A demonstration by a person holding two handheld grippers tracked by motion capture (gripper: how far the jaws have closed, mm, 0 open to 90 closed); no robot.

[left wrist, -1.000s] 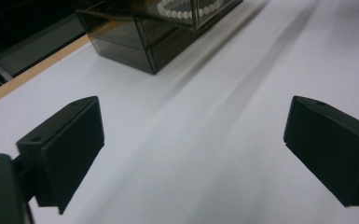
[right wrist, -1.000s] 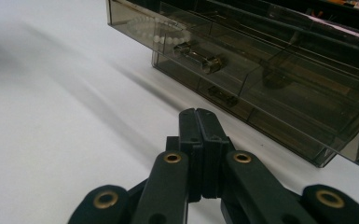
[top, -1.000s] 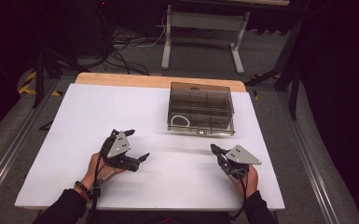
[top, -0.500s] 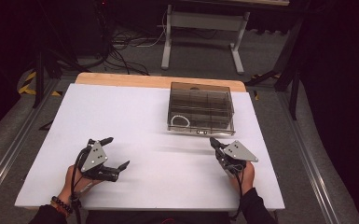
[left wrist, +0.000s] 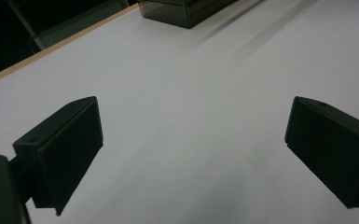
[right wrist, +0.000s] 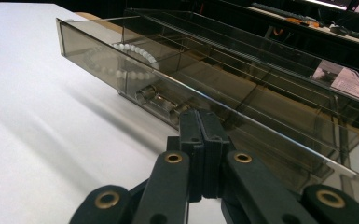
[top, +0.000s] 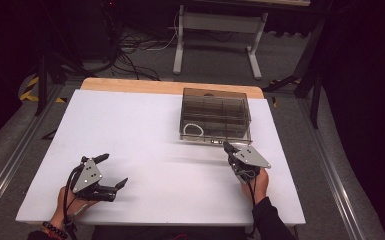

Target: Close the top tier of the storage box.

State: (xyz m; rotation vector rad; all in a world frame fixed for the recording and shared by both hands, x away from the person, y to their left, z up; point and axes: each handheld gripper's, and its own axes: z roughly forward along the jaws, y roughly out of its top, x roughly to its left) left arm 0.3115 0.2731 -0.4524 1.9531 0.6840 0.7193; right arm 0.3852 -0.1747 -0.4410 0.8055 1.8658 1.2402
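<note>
Smoky clear compartment box (top: 215, 116) sits on the white tabletop (top: 130, 130) at the far right, lid down, dividers visible through the top. A white bead bracelet (top: 193, 129) lies inside its near-left compartment — in the right gripper view the same bracelet (right wrist: 121, 60) shows behind the tinted front wall. Right tool (top: 228, 148) has jaws pressed fully together, nothing between them, tips just at the box's near edge by the small metal latch (right wrist: 156, 100); whether the tips touch the box cannot be told. The right hand (top: 258, 181) holds it from the near side, grey plate on top. Left tool (top: 111, 172) is at the near-left of the tabletop, well apart from the box, jaws spread wide and empty — the left gripper view shows both black pads (left wrist: 70, 151) with bare white surface between, and the box (left wrist: 186, 9) far off at the top edge. The left hand (top: 67, 202) grips it at the near edge, a beaded wristband (top: 55, 231) on the wrist.
</note>
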